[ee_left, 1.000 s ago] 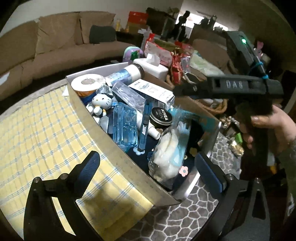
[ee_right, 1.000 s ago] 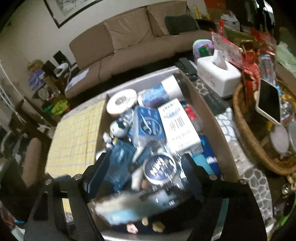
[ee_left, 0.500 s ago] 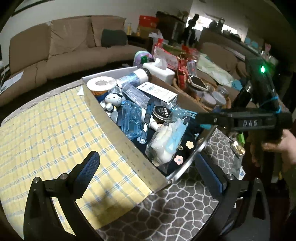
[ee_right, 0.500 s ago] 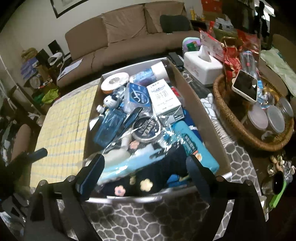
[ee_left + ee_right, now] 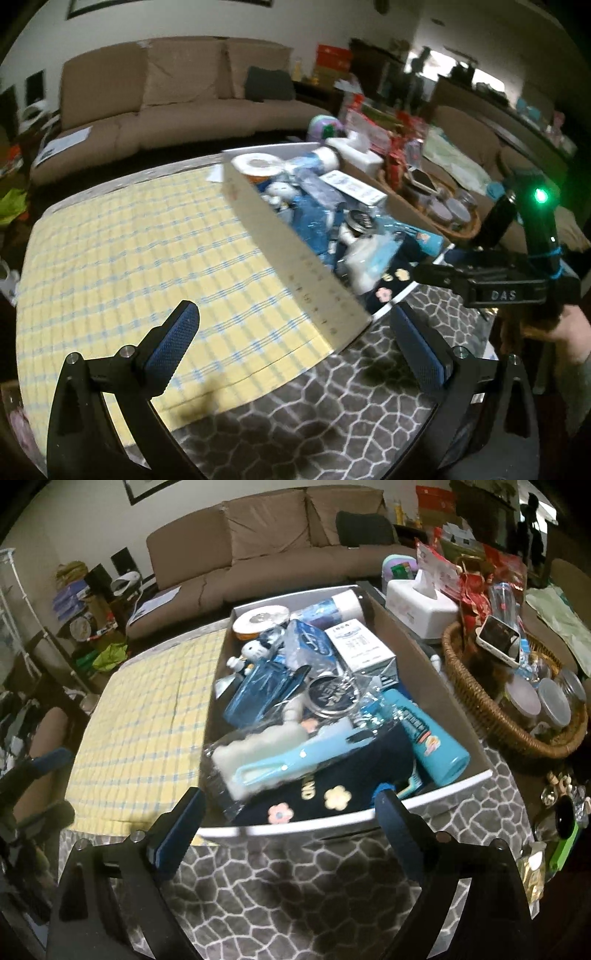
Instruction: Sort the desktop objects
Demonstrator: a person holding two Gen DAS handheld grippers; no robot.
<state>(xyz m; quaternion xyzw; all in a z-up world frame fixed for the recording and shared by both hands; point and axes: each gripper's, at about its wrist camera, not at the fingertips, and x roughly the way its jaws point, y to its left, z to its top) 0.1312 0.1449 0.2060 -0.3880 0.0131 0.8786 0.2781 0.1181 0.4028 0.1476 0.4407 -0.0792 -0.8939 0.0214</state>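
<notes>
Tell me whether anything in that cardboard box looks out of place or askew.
Nothing is spilled or visibly damaged. The cardboard box is simply heaped: the clear plastic bag with a light-blue handled sponge lies slantwise on top, and the turquoise tube slopes against the right wall.

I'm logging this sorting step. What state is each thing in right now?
Left gripper: open, empty.
Right gripper: open, empty, jaws just opening.
Cardboard box: open-topped, crammed full.
Cream tin: lid on.
Tissue box: tissue sticking out.
Wicker basket: holding jars and a phone.
Phone: screen dark.
</notes>
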